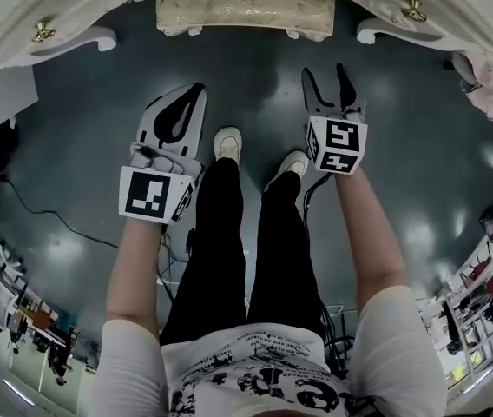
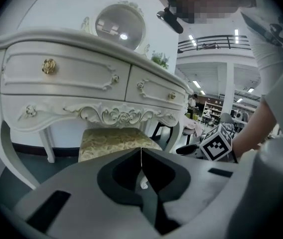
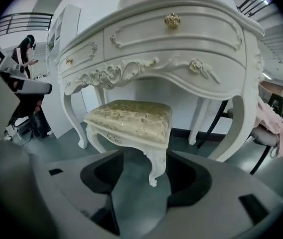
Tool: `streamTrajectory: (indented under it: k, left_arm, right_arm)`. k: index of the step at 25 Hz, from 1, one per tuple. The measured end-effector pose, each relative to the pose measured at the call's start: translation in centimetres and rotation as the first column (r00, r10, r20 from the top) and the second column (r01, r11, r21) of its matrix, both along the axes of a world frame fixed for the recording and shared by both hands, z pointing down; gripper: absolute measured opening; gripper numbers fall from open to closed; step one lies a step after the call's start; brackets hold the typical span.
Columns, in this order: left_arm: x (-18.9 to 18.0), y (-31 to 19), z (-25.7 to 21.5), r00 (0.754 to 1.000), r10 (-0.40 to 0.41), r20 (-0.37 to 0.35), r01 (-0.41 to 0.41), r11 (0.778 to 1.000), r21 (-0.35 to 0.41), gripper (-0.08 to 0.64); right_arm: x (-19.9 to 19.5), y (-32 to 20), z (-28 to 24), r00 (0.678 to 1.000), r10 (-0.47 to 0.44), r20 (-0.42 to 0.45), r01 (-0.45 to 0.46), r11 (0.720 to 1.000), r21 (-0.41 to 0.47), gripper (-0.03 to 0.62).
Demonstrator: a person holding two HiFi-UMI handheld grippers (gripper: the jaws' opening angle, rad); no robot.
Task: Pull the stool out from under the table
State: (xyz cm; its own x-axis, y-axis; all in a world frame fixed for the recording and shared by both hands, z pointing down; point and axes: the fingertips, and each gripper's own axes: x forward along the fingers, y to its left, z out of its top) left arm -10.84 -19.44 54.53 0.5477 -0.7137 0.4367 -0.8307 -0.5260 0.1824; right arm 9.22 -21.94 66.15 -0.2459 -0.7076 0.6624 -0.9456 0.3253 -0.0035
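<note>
Two grey hand-held grippers hover above the dark teal floor, both well apart from the cream, gold-patterned upholstered stool with white carved legs. This stool stands tucked between the legs of the white carved dressing table with gold knobs. The left gripper is clenched, jaws meeting tip to tip with nothing between them, while the right gripper is released, jaws spread and empty, with the stool's near leg visible beyond the gap and not touching either jaw.
</note>
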Motion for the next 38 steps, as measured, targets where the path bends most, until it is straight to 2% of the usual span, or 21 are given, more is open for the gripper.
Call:
streamTrajectory:
  k: [8,14,18,25,32,38]
  left_arm:
    - [-0.2,-0.1,9.1,0.996,-0.086,-0.012,0.085,0.995,-0.048,0.021]
    - [0.3,1.0,12.6,0.995,-0.094,-0.022,0.092,0.993,-0.076,0.021]
    - [0.4,1.7,14.0,0.995,-0.093,-0.023,0.090,0.991,-0.097,0.021]
    - [0.1,1.1,14.7,0.997,-0.059,-0.040,0.055,0.994,-0.097,0.021]
    - [-0.2,0.5,15.4,0.999,-0.019,-0.033,0.016,0.996,-0.093,0.021]
    - [-1.2,1.2,15.8,0.998,-0.042,-0.036,0.039,0.996,-0.082,0.021]
  right_arm:
    - [2.3,-3.2,9.6,0.997,0.026,-0.067,-0.027,1.000,-0.012,0.261]
    - [2.4,-6.5,13.2,0.995,0.013,-0.103,-0.014,1.000,-0.003,0.261]
    - [2.1,-7.6,15.6,0.993,0.002,-0.121,-0.005,1.000,-0.025,0.261]
    - [1.9,-9.8,16.8,0.989,0.060,-0.135,-0.061,0.998,-0.001,0.259]
    - [1.9,-11.2,17.6,0.991,0.030,-0.132,-0.027,0.999,0.026,0.236]
    - [1.9,-10.8,17.9,0.993,0.028,-0.112,-0.026,0.999,0.023,0.233]
